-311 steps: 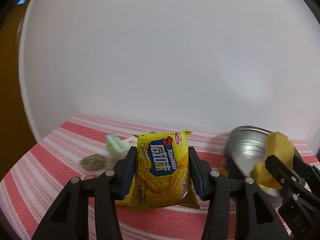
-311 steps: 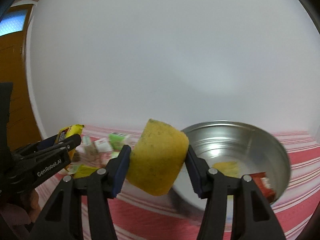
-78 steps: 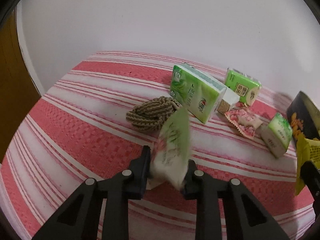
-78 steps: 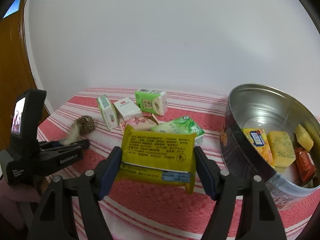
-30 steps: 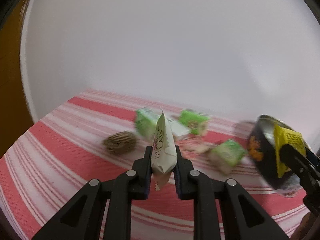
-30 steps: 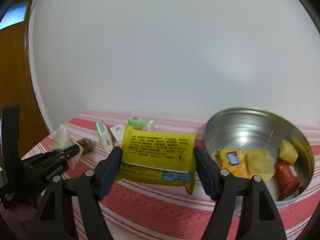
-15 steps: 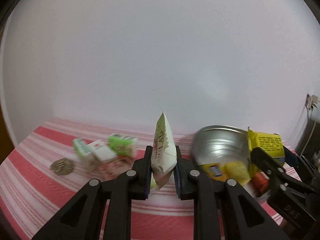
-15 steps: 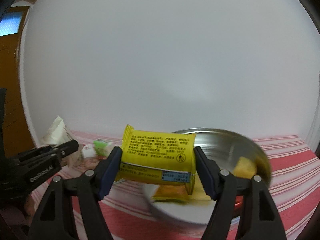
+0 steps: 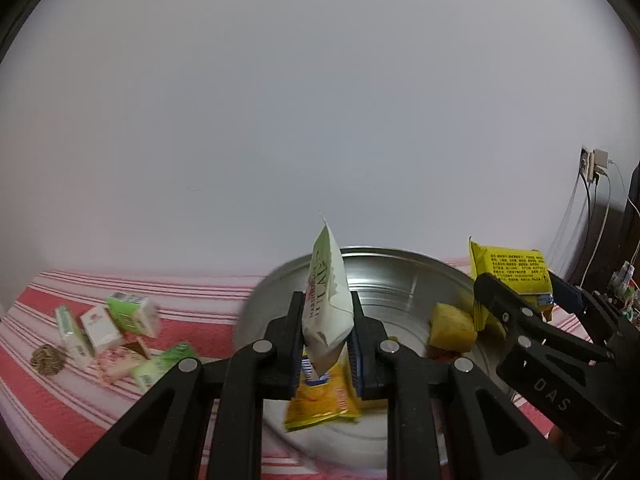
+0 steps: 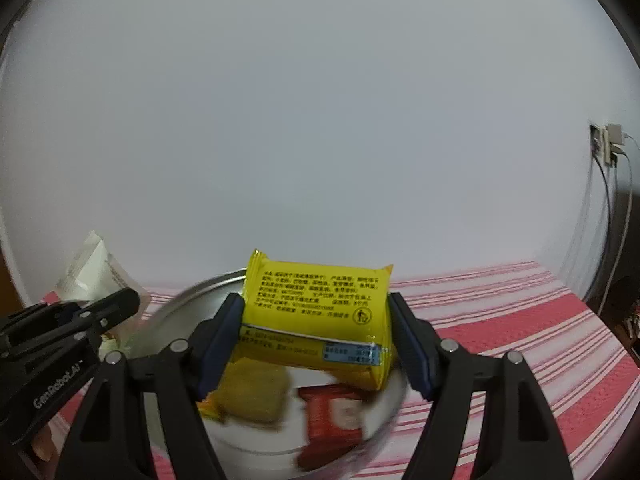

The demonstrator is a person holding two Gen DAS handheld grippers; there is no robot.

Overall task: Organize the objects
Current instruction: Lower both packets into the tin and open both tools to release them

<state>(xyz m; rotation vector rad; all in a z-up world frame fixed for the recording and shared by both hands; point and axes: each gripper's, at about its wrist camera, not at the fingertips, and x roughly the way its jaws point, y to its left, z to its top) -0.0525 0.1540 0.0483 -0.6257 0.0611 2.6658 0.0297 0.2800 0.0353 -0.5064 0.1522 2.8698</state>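
My left gripper (image 9: 325,342) is shut on a white and green snack packet (image 9: 326,304), held on edge above the round metal tin (image 9: 400,276). My right gripper (image 10: 316,340) is shut on a yellow biscuit packet (image 10: 316,312), held over the same tin (image 10: 180,308). The tin holds a yellow cracker packet (image 9: 320,394), a yellow sponge (image 9: 452,326) and a red packet (image 10: 336,416). The right gripper with its yellow packet (image 9: 512,276) shows at the right of the left wrist view. The left gripper's packet (image 10: 90,272) shows at the left of the right wrist view.
On the red and white striped cloth (image 9: 60,400) left of the tin lie green tissue packs (image 9: 134,314), a small white box (image 9: 100,326), a pink snack packet (image 9: 118,364) and a coil of rope (image 9: 48,358). A white wall stands behind. Cables hang at a wall socket (image 10: 610,142) on the right.
Both grippers have swung right with their packets and now hang over the tin. The loose items on the cloth have dropped to the left of the left wrist view.
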